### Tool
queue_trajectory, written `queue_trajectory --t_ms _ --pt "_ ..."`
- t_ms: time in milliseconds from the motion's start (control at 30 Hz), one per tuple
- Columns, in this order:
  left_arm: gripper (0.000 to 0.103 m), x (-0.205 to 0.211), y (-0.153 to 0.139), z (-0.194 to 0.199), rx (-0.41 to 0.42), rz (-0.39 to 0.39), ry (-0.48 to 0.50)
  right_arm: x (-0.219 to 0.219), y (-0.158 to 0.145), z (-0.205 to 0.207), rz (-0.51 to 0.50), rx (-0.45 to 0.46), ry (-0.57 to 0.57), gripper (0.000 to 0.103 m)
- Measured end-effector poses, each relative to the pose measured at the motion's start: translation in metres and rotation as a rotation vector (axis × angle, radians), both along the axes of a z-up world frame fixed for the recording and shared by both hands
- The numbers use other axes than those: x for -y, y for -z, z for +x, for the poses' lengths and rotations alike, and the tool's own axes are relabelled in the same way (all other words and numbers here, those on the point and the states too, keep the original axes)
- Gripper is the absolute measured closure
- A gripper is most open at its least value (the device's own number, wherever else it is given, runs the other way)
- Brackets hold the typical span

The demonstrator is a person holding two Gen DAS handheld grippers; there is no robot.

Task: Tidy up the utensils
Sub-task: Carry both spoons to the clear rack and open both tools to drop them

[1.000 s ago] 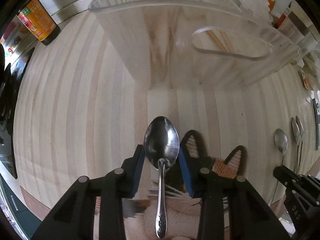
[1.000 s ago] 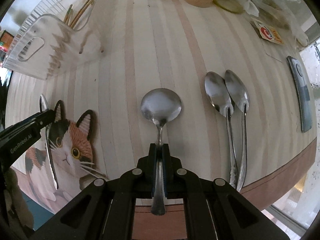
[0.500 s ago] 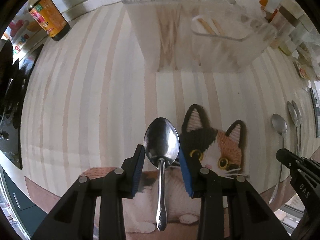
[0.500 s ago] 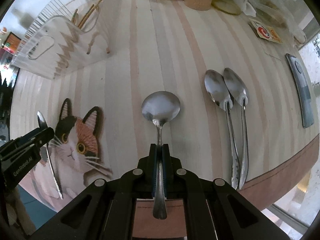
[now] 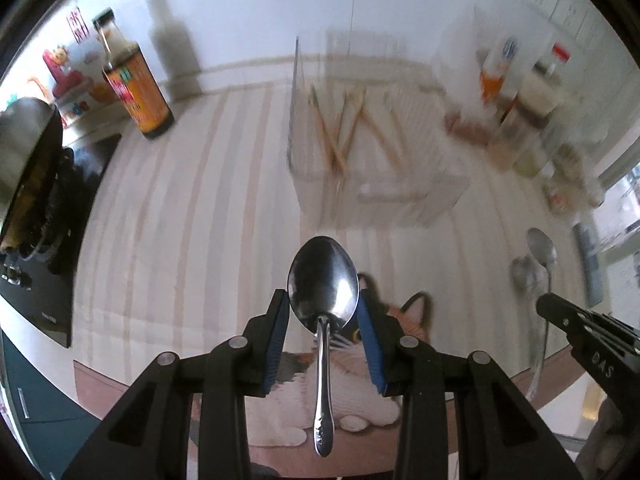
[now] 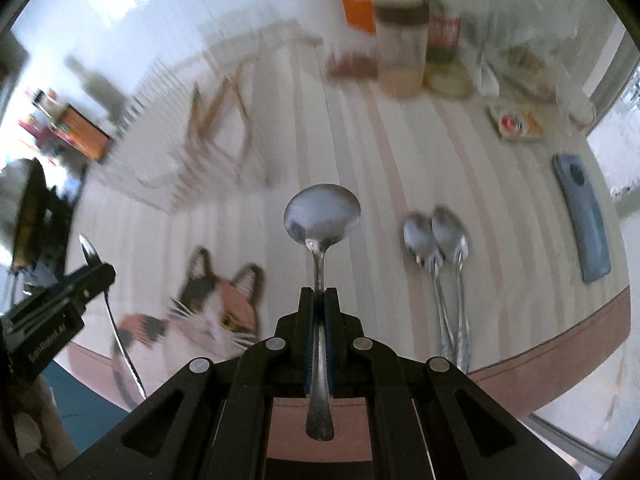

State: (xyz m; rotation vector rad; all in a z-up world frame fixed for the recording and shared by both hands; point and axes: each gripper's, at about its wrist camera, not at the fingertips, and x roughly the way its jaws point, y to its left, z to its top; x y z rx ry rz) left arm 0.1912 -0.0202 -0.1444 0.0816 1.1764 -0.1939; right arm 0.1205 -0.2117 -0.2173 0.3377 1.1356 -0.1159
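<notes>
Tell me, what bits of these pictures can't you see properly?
- Rack, both views: motion blur smears its walls and the chopsticks inside.
- Jars, right view: blurred, labels unreadable.
- Cat mat, left view: mostly hidden behind the left gripper and its spoon.
- Two spoons on the table: blurred together.

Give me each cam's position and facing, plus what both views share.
Left wrist: sits on the left gripper, facing the clear rack and wall; its spoon and the right gripper's tip show.
Right wrist: sits on the right gripper, facing jars; left gripper at the edge.
Shared: rack, cat mat, two loose spoons.
</notes>
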Motion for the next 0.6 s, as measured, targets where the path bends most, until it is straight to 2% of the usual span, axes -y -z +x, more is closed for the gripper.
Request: queue_trajectory --t_ms 267,467,600 --pt "0.072 0.0 -0.078 0.018 0.05 -0.146 -0.005 0.004 -0.084 0.035 0.054 0.166 -0.043 0.099" --pt "0.072 0.008 -0.117 0.065 0.086 -0.206 0.005 0.003 -0.112 0.085 0.071 0.215 -0.06 0.099" --pt "0.072 0.019 -0.124 0.104 0.075 -0.192 0.003 -0.002 -0.114 0.123 0.079 0.205 -0.072 0.099"
